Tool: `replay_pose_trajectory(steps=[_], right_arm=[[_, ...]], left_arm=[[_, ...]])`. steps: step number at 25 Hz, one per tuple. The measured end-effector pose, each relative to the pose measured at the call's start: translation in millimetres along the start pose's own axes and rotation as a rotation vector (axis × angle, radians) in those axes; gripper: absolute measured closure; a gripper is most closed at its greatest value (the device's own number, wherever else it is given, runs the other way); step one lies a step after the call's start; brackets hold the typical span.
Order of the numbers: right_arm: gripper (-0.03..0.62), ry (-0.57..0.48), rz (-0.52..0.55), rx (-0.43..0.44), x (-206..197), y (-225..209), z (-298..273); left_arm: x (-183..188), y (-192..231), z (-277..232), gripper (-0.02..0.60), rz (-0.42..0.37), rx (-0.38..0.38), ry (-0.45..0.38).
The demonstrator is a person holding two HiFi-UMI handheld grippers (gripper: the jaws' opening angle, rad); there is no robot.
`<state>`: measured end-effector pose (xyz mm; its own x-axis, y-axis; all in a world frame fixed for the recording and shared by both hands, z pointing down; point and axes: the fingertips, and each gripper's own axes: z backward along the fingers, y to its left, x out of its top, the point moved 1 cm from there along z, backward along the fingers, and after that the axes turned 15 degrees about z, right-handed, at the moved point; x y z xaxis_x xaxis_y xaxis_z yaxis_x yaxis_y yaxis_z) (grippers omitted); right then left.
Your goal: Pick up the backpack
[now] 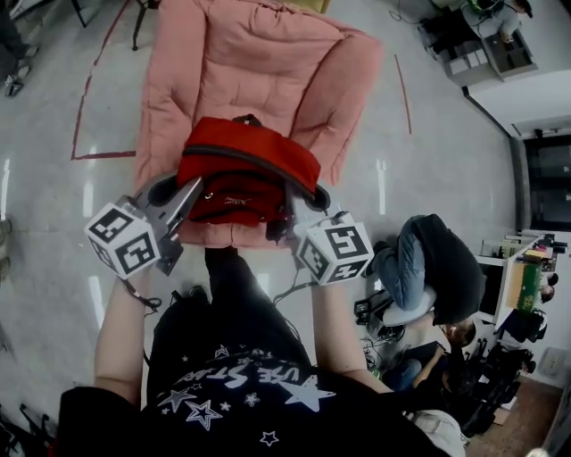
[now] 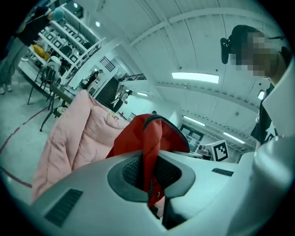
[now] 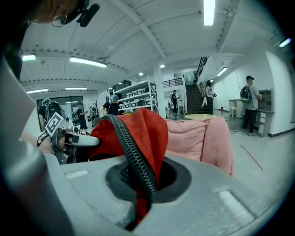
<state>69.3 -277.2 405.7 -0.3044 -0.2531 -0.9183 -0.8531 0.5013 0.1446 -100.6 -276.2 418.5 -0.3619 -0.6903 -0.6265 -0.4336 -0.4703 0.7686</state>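
Lift step under way: left gripper [image 1: 189,198] and right gripper [image 1: 294,219] each clamp an edge of the red fabric backpack [image 1: 250,165] over the pink padded armchair [image 1: 268,54]; next, probably raise it clear, both sides level.

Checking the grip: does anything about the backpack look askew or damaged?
Nothing stands out: left gripper and right gripper are each shut on a fold of the red backpack, over the pink cushion.

Bright strip lights [image 3: 208,11] glare overhead. The glossy floor [image 1: 428,134] mirrors them at three and nine o'clock. Fisheye edges darken and bend.
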Motion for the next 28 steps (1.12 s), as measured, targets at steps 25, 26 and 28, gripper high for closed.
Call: replay_pose_trajectory(steps=[25, 26, 28], right_arm=[[0.587, -0.045, -0.105, 0.016, 21.2, 120.0, 155.7], [0.586, -0.043, -0.103, 0.023, 18.0, 121.0, 159.8], [0.586, -0.041, -0.099, 0.038, 13.2, 123.0, 168.9]], left_arm=[[-55.5, -122.8, 139.8, 0.549, -0.040, -0.099, 0.002], [-61.5, -125.8, 141.8, 0.549, -0.040, -0.098, 0.003], [-72.0, -132.6, 145.6, 0.549, -0.037, -0.091, 0.002]])
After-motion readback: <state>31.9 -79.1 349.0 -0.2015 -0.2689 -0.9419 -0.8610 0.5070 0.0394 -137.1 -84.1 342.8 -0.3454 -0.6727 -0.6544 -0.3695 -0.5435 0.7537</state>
